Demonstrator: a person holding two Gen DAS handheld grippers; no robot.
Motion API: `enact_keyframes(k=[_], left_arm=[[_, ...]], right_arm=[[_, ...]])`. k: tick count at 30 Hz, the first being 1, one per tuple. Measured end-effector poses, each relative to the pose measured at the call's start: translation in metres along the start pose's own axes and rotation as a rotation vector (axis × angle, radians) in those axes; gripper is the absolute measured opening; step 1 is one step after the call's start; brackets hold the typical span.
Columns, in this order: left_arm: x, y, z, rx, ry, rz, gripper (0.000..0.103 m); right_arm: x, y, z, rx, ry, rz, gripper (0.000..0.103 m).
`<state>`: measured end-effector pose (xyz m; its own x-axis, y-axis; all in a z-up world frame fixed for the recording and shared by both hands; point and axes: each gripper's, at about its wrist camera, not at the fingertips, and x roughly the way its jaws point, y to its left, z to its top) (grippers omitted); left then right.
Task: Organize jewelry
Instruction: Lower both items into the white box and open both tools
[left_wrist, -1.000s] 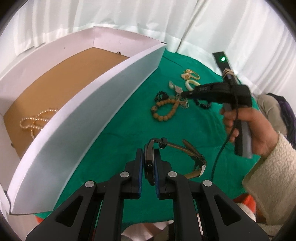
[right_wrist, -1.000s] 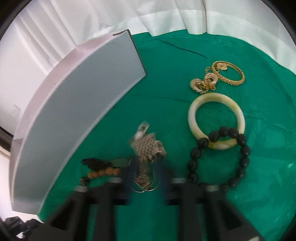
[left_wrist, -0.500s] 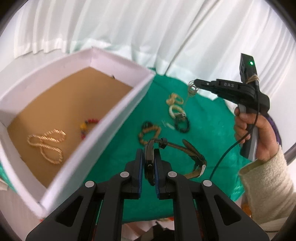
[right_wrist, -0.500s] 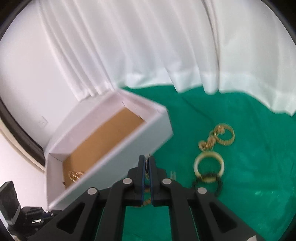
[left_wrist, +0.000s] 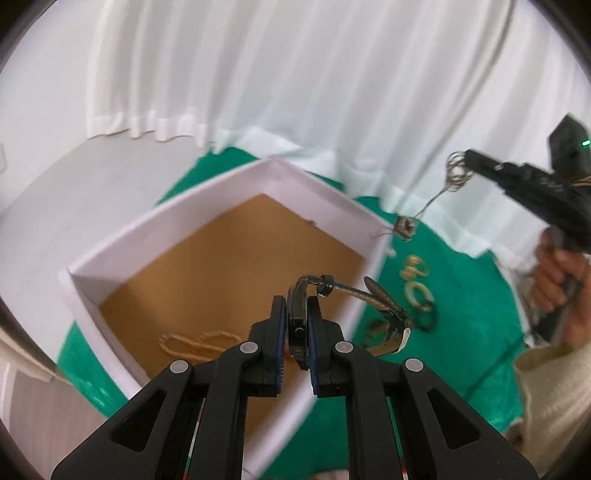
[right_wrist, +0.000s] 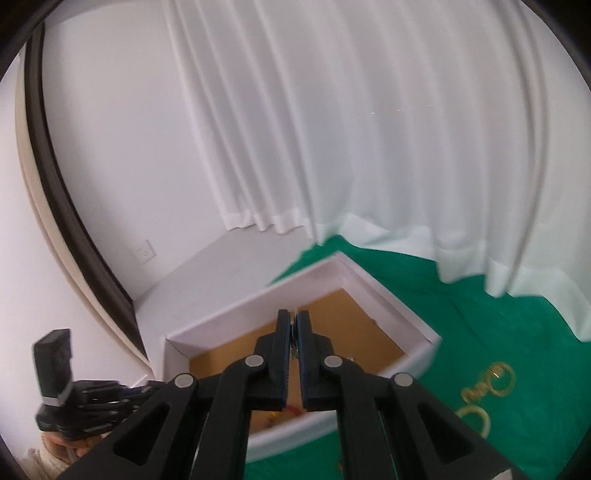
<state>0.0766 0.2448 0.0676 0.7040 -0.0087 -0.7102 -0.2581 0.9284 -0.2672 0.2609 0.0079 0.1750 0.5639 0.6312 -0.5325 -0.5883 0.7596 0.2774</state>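
Both grippers carrying jewelry to the white cardboard box (left_wrist: 325, 199) with brown floor.
Left gripper (left_wrist: 298, 328) clamped on dark wristwatch (left_wrist: 369, 299) above box; right gripper (right_wrist: 294, 334) pinches thin silver chain necklace (left_wrist: 436, 192), dangling near box corner. Next: lower inside, release.

Left gripper (left_wrist: 297, 325) clamped on wristwatch (left_wrist: 298, 325) above white box (left_wrist: 221, 192); right gripper (left_wrist: 466, 157) dangling wire necklace (left_wrist: 456, 171) beyond box corner.
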Motion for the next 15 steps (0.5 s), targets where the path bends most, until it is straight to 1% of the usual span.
enact_keyframes(k=[3, 7, 10, 12, 15], left_arm=[[0.034, 0.023, 0.010, -0.036, 0.040, 0.046, 0.009], [0.082, 0.052, 0.013, -0.078, 0.113, 0.107, 0.009], [0.107, 0.067, 0.007, -0.108, 0.174, 0.145, 0.009], [0.123, 0.076, 0.000, -0.129, 0.215, 0.169, 0.009], [0.137, 0.083, -0.008, -0.151, 0.257, 0.183, 0.009]], right_arm=[[0.037, 0.014, 0.004, -0.016, 0.030, 0.017, 0.004], [0.091, 0.023, -0.005, -0.030, 0.104, 0.026, 0.004], [0.133, 0.024, -0.022, -0.019, 0.181, 0.033, 0.004], [0.162, 0.023, -0.039, -0.021, 0.243, 0.020, 0.004], [0.190, 0.025, -0.063, -0.021, 0.321, 0.013, 0.004]])
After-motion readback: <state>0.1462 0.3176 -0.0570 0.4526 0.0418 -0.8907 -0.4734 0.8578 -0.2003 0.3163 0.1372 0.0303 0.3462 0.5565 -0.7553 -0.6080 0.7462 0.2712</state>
